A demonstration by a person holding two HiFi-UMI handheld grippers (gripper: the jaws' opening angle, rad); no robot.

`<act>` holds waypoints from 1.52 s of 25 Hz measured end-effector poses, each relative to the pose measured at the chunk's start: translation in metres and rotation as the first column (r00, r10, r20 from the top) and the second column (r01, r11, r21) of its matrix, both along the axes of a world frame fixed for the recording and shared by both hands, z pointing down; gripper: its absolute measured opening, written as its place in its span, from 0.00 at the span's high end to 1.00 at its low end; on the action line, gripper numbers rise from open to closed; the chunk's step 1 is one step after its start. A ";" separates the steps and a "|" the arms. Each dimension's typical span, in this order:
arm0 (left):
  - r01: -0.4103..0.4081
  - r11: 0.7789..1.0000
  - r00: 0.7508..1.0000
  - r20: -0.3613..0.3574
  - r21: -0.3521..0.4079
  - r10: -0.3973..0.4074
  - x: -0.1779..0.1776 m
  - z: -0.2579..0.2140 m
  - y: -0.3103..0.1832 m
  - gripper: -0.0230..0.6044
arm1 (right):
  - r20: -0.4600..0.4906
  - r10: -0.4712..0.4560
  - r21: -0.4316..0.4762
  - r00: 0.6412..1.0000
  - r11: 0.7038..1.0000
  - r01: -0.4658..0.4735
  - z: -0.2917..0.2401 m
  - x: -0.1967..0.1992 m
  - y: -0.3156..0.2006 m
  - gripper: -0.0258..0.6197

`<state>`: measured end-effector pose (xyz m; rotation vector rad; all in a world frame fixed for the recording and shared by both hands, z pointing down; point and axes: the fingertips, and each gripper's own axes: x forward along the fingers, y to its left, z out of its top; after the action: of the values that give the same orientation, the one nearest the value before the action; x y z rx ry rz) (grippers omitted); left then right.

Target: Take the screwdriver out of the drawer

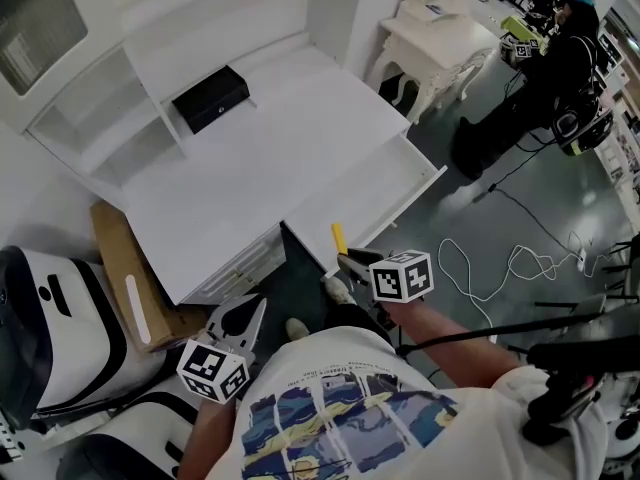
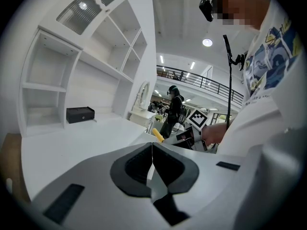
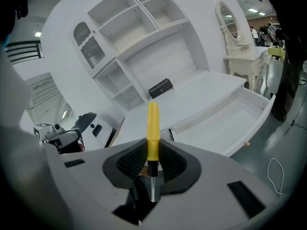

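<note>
1. The right tool [image 3: 152,162] is clamped on the screwdriver [image 3: 153,128]. Its dark pads press on both sides of the lower end of the yellow handle.
2. The rest of the handle sticks out past the jaw tips and points away from the person. The thin metal shaft runs back between the jaws towards the tool's body.
3. In the head view the screwdriver [image 1: 338,238] is lifted out of the drawer [image 1: 385,183] and sits in the right tool [image 1: 347,264] at the drawer's near left corner.
4. The drawer stands pulled out from the right part of the white bench [image 1: 270,168]. Its pale floor is bare where it shows.
5. The left tool [image 2: 152,164] has its jaws closed against each other along one thin line, with nothing between them.
6. In the head view the left tool [image 1: 243,316] is low on the left, near the person's body. It is just off the bench's near edge and well apart from the drawer.
7. A black box [image 1: 210,98] lies at the far side of the bench, at the foot of a white shelf unit [image 1: 120,138].
8. A cardboard sheet [image 1: 125,283] leans beside the bench on the left.
9. Far right, another person [image 1: 545,78] stands by a white dressing table [image 1: 435,43].
10. A white cable [image 1: 500,263] loops across the floor to the right of the drawer.
</note>
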<state>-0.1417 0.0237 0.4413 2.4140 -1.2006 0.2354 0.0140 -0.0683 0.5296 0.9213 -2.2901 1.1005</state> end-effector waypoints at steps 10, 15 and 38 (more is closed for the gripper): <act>-0.004 1.000 1.000 -0.007 -0.010 0.004 -0.005 0.003 -0.003 0.94 | -0.003 -0.018 -0.002 1.000 1.000 0.018 0.003 -0.010 -0.002 0.81; -0.012 1.000 1.000 -0.009 -0.013 0.012 -0.004 0.005 -0.006 0.94 | -0.008 -0.014 -0.004 1.000 1.000 0.014 0.004 -0.009 -0.005 0.81; -0.054 0.998 0.999 -0.009 -0.038 0.054 0.015 0.006 -0.038 0.94 | -0.008 -0.001 -0.023 1.000 1.000 0.001 0.011 0.006 -0.030 0.81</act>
<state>-0.1265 -0.0143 0.4476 2.4143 -1.1186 0.2625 0.0196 -0.0978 0.5410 0.9143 -2.2663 1.1185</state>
